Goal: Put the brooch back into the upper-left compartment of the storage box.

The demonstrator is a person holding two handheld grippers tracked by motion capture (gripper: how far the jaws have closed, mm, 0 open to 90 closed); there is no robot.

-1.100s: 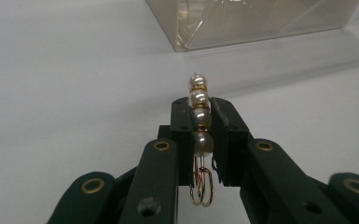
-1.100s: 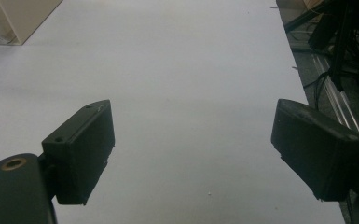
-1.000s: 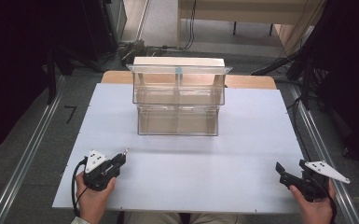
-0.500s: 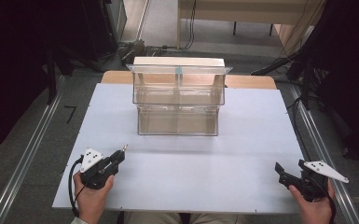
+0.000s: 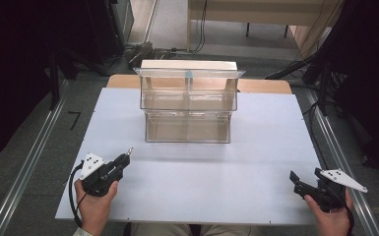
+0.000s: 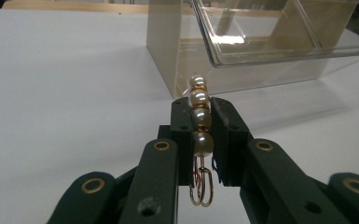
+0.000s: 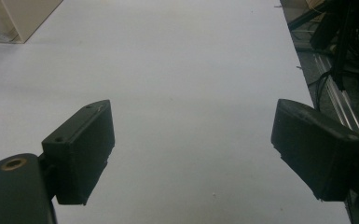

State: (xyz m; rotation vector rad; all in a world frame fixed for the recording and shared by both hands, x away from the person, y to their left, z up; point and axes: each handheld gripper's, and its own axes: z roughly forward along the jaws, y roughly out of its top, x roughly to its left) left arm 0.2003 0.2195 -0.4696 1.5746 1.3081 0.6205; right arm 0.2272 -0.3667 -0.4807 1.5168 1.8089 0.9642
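Holding: the left hand-held gripper (image 6: 200, 122) is clenched on a pearl earring (image 6: 200, 122), a short string of pearls with gold spacers and a wire hook hanging behind the pads.
Earring's place: pinched between the left jaws near the front-left of the desk (image 5: 275, 147), above the white surface; its tip (image 5: 130, 150) points toward the organizer.
Target, as I judge it: the clear two-tier organizer (image 5: 188, 105) standing toward the far side of the desk, well apart from the earring; its upper tray has compartments with a divider between them.
Right side: the right hand-held gripper (image 7: 193, 154) is released, jaws spread wide with nothing between them, resting by the front-right edge of the desk (image 5: 320, 189).
Doing it well: keep the squeeze steady, since round pearls can slip; carry the earring level and high enough to pass the tray's rim.
Release: centre over one compartment, lower inside the walls, then open.
Risk: the hook may snag on a pad.
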